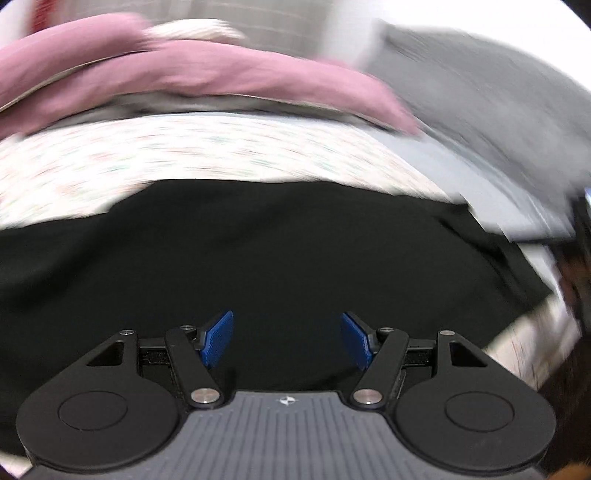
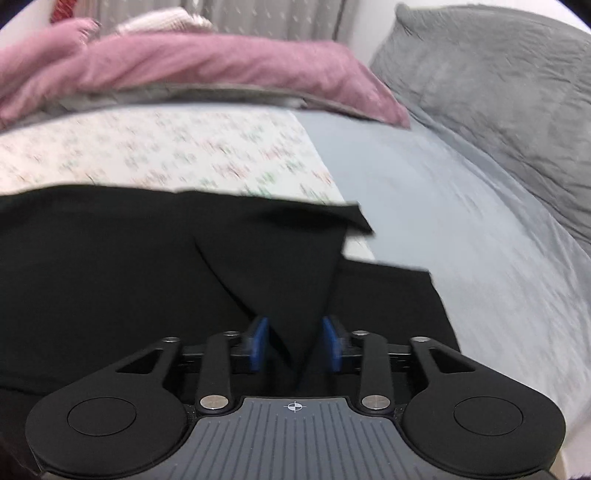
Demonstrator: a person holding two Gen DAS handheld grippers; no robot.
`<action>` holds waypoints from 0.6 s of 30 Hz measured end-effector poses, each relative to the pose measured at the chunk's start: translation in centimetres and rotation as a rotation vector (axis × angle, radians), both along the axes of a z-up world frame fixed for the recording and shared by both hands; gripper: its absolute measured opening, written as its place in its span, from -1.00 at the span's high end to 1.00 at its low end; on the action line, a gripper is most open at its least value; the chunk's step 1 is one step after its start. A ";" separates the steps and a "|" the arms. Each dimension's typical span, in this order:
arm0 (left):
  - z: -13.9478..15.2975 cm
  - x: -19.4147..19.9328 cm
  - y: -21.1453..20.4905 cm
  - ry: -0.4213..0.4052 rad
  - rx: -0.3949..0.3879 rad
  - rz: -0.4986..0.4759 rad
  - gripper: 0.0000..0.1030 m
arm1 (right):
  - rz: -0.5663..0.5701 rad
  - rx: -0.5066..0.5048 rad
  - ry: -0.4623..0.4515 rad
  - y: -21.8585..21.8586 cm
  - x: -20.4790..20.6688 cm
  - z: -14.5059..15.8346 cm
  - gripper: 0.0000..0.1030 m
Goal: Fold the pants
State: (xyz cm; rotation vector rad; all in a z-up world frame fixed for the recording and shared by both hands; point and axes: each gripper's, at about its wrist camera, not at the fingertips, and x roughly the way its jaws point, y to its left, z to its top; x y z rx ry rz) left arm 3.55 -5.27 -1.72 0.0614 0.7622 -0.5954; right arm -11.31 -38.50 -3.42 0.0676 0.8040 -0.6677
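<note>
Black pants [image 1: 258, 251] lie spread on a bed. In the left wrist view my left gripper [image 1: 287, 338] is open just above the black cloth, its blue pads [image 1: 218, 338] wide apart with nothing between them. In the right wrist view the black pants [image 2: 110, 266] fill the lower left. My right gripper [image 2: 295, 343] is shut on a fold of the pants, which rises from between the blue pads [image 2: 258, 343] as a dark triangle [image 2: 280, 266]. The view is blurred by motion.
The pants lie on a white floral sheet [image 2: 166, 155] beside a pale blue sheet [image 2: 424, 192]. A pink blanket [image 2: 203, 70] and a grey pillow [image 2: 498, 74] lie at the far side of the bed. Curtains [image 2: 258, 18] hang behind.
</note>
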 end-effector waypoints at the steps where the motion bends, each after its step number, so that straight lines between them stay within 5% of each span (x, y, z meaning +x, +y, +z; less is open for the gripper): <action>1: -0.6 -0.2 -1.5 -0.010 0.023 -0.063 -0.41 | 0.021 -0.002 -0.009 0.0 0.4 -0.2 0.27; 5: -2.5 -0.4 -5.7 -0.018 0.104 -0.237 -0.38 | 0.129 -0.054 0.009 0.4 2.6 -2.2 0.11; 10: -4.0 0.5 -7.9 -0.036 0.155 -0.320 -0.29 | 0.180 -0.179 0.101 1.0 6.4 -4.7 0.20; 12: -3.9 0.7 -8.0 -0.033 0.141 -0.348 0.03 | 0.158 -0.214 0.101 0.6 7.1 -5.0 0.37; 13: -3.9 0.9 -8.1 -0.031 0.135 -0.352 0.17 | 0.137 -0.222 0.090 0.3 7.4 -5.2 0.57; 14: -4.0 1.1 -8.2 -0.028 0.133 -0.353 0.52 | 0.120 -0.220 0.083 -0.2 7.4 -5.2 0.95; 15: -4.0 1.3 -8.3 -0.025 0.128 -0.355 0.76 | 0.080 -0.213 0.075 -0.8 7.4 -5.1 0.92; 18: -3.6 1.6 -8.2 -0.026 0.110 -0.338 0.82 | -0.138 -0.126 -0.073 -4.3 5.0 -2.7 0.93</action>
